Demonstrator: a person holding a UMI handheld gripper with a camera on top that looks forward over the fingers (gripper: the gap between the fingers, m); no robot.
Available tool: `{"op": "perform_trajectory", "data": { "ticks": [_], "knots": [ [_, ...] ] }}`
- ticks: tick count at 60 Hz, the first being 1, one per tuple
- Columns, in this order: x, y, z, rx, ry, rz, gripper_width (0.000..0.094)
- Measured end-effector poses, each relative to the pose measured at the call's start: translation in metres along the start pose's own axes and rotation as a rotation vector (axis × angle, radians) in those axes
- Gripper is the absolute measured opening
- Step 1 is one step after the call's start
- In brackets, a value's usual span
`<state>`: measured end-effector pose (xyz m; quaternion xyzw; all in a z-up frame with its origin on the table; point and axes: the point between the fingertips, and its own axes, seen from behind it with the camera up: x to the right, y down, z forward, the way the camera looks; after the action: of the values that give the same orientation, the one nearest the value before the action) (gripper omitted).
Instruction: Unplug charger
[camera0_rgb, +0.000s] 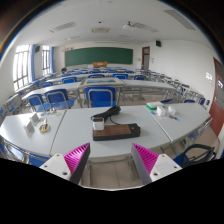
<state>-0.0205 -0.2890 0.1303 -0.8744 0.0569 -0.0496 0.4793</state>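
Observation:
A white charger (98, 119) stands plugged into a dark power strip (116, 130) on the white table (70, 130), just ahead of my fingers. A black cable (108, 112) runs from the strip toward the back of the table. My gripper (112, 158) is open and empty, with its pink pads (78, 157) spread wide and nothing between them. The strip lies beyond the fingertips, roughly centred between them.
A small object (42, 123) stands on the table to the left. Greenish items (163, 110) lie on the table to the right. Rows of desks with blue chairs (100, 96) fill the classroom behind, with a green chalkboard (98, 57) on the far wall.

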Motion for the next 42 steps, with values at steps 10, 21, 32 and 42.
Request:
{"op": "perform_trajectory", "data": {
  "ticks": [10, 21, 32, 42],
  "knots": [
    [-0.061, -0.037, 0.109, 0.087, -0.096, -0.044, 0.0852],
    [-0.070, -0.037, 0.207, 0.053, -0.082, -0.042, 0.0831],
    [-0.060, -0.031, 0.238, 0.046, -0.022, -0.044, 0.0419],
    [-0.061, -0.031, 0.238, 0.036, -0.029, -0.019, 0.0298]
  ]
}}
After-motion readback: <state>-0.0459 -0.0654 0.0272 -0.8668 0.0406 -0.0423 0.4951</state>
